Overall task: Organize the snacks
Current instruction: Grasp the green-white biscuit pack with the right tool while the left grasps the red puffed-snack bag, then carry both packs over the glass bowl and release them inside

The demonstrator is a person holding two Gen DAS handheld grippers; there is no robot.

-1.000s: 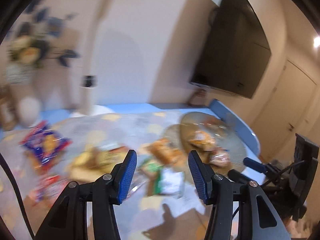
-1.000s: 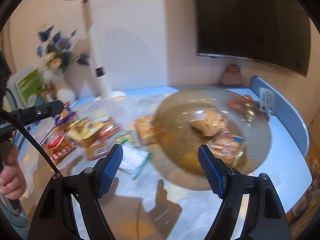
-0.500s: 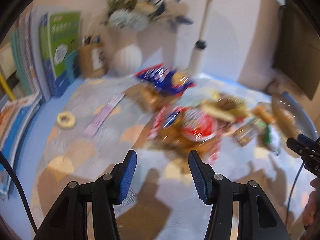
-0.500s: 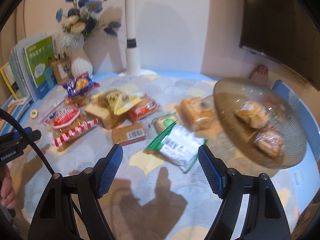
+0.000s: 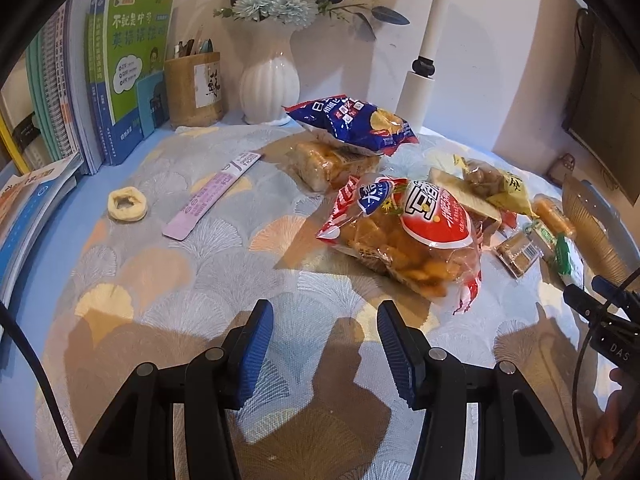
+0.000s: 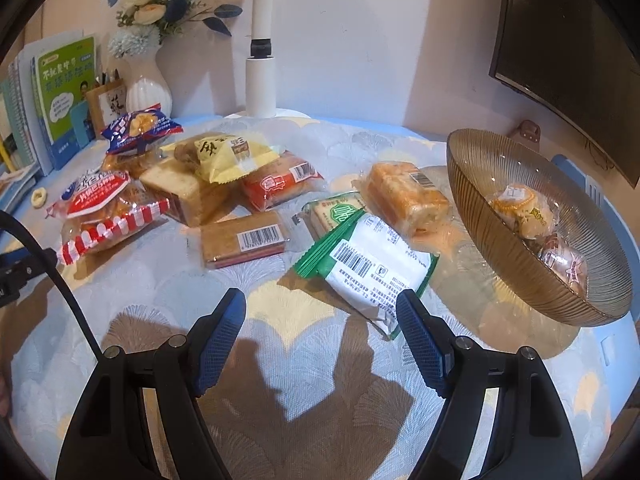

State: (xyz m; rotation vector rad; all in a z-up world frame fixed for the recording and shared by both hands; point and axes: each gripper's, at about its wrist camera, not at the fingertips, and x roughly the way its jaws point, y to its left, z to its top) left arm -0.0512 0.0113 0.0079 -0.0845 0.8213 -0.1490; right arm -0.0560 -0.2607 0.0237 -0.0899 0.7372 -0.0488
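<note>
Hovering above patterned tablecloth, left gripper spread, empty; right gripper spread wider, empty, near green-and-white packet; snack packets heaped far left; ribbed glass bowl far right, holding two wrapped buns.

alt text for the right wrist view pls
Open right gripper hovers over a patterned tablecloth, empty, with a green-and-white packet just ahead. Wrapped snacks lie scattered left; a ribbed glass bowl at right holds two wrapped pastries.

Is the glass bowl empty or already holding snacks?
Holding snacks: two wrapped pastries lie inside the glass bowl; the rest are on the table.
</note>
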